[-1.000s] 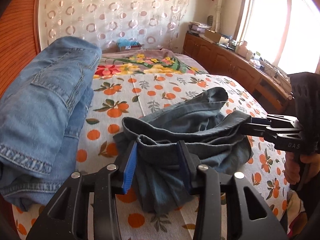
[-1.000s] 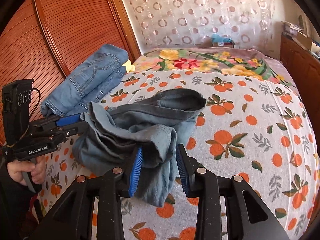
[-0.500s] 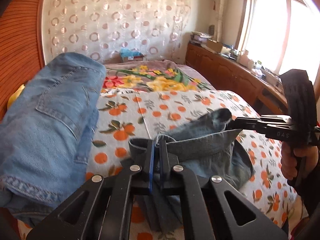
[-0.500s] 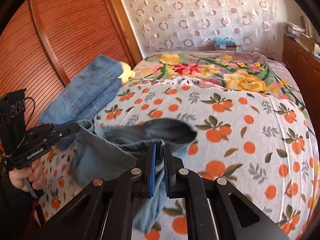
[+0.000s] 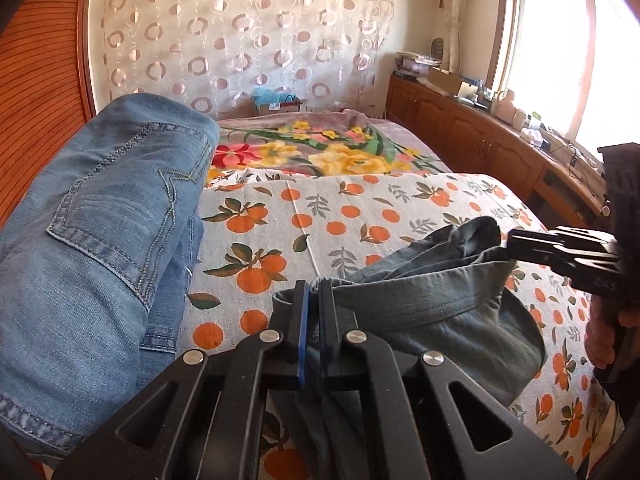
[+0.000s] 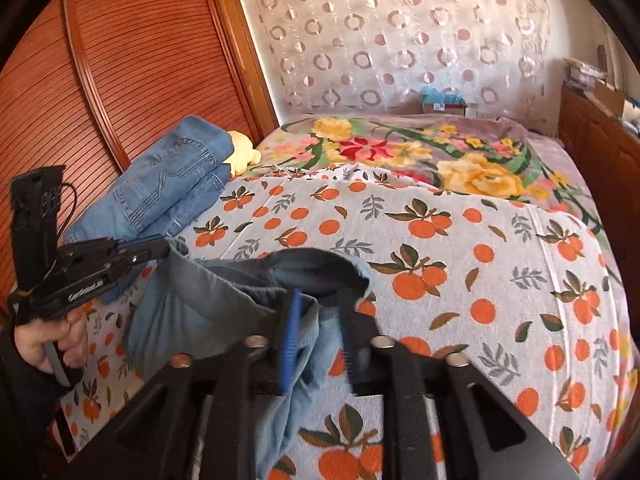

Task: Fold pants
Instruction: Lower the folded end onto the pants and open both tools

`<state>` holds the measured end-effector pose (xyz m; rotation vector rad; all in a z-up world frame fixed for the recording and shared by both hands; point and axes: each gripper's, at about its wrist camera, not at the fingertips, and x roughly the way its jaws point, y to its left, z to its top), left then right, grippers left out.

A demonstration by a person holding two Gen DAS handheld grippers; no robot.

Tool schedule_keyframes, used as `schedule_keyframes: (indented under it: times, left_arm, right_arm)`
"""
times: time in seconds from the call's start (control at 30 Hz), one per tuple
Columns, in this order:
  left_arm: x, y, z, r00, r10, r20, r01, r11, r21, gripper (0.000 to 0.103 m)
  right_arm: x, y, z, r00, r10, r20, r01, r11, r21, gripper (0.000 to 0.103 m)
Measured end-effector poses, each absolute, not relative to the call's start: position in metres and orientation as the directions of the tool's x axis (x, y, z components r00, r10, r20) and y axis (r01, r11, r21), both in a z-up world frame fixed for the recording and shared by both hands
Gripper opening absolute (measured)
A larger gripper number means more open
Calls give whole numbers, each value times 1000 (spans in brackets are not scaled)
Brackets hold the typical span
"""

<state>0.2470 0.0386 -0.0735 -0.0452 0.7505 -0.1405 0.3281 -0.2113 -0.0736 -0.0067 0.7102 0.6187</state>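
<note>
We hold the grey pants above the bed near its left edge; left gripper is clamped on the waistband; right gripper stands parted around fabric; folded jeans lie beside, along that edge.

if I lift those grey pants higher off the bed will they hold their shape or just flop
Probably flop: the grey pants already sag in soft folds between the left hand-held gripper and the right hand-held gripper. The loose end hanging below looks thin and limp, so likely light. The fabric bunches at the clamp, suggesting little stiffness.
</note>
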Motion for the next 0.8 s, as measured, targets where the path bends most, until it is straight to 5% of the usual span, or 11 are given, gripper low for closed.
schedule_keyframes:
  times: [0.2,0.53,0.57,0.6,0.63,0.8]
  left_arm:
    - [247,39,-75,719,-143,-680,106,990,-96,5]
    - [245,39,-70,724,-164,-670,120,986,-111,5]
    - [244,39,-70,725,-163,-669,121,987,-109,5]
    - [243,39,-69,727,-162,-668,123,987,-106,5]
    - [242,39,-68,728,-167,-665,126,986,-109,5]
    - [239,39,-65,745,-154,-649,117,988,-100,5]
  right_arm:
    - [314,-210,-73,564,562,-605,-583,790,191,45]
    - [329,-197,-83,542,534,-649,-565,803,189,48]
    - [329,-194,-81,540,544,-642,-573,797,194,41]
    - [329,-193,-79,541,547,-638,-579,793,190,18]
    - [329,-192,-77,546,544,-637,-583,793,179,11]
    - [332,-190,-64,604,538,-588,-572,807,151,6]
